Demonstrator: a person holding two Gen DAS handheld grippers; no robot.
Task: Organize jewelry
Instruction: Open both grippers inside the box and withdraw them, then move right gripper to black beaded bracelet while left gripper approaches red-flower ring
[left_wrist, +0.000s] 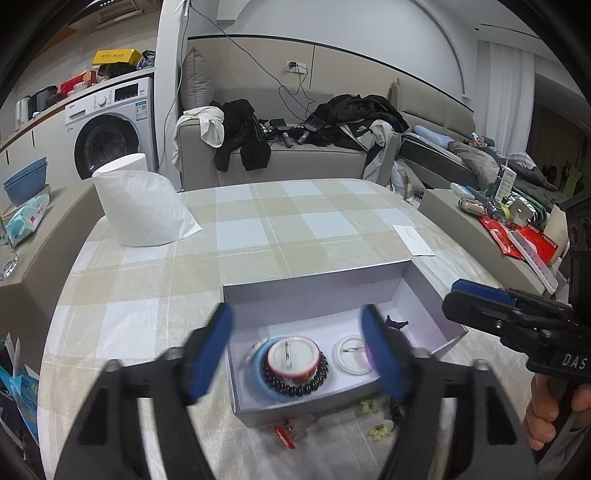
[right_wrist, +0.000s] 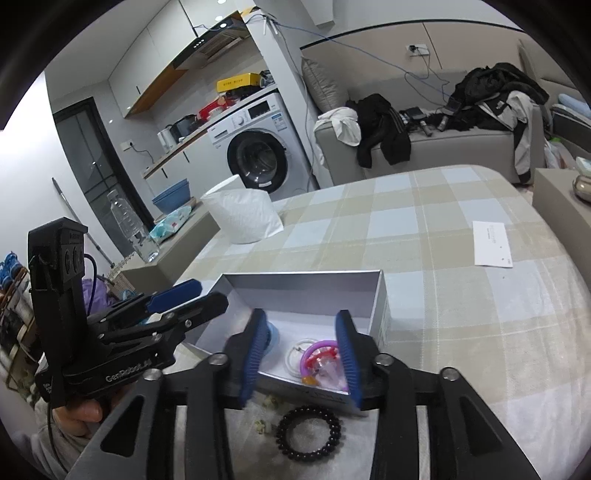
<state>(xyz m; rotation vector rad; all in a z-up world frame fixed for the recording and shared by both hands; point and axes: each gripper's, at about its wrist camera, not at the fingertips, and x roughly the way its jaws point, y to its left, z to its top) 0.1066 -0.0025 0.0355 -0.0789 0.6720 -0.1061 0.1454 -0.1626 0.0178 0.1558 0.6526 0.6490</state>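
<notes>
A black beaded bracelet (right_wrist: 308, 432) lies on the checked tablecloth (right_wrist: 461, 295) just under the right gripper (right_wrist: 301, 354), whose blue-padded jaws stand apart and hold nothing. It rests outside the near wall of the open silver box (right_wrist: 376, 299), with small yellowish bits (right_wrist: 267, 402) beside it. Inside the box sit a purple ring (right_wrist: 325, 345), a clear round case (left_wrist: 352, 354) and a second dark bead bracelet (left_wrist: 295, 384) circling a white-and-red round piece (left_wrist: 293, 356). The left gripper (left_wrist: 297, 350) hovers over the box's left half, jaws wide and empty. A red clip (left_wrist: 284, 435) lies on the cloth near the box. The loose bracelet looks light and floppy, likely strung on elastic, its glossy beads slippery; pinching across one side of the loop seems the surest hold.
</notes>
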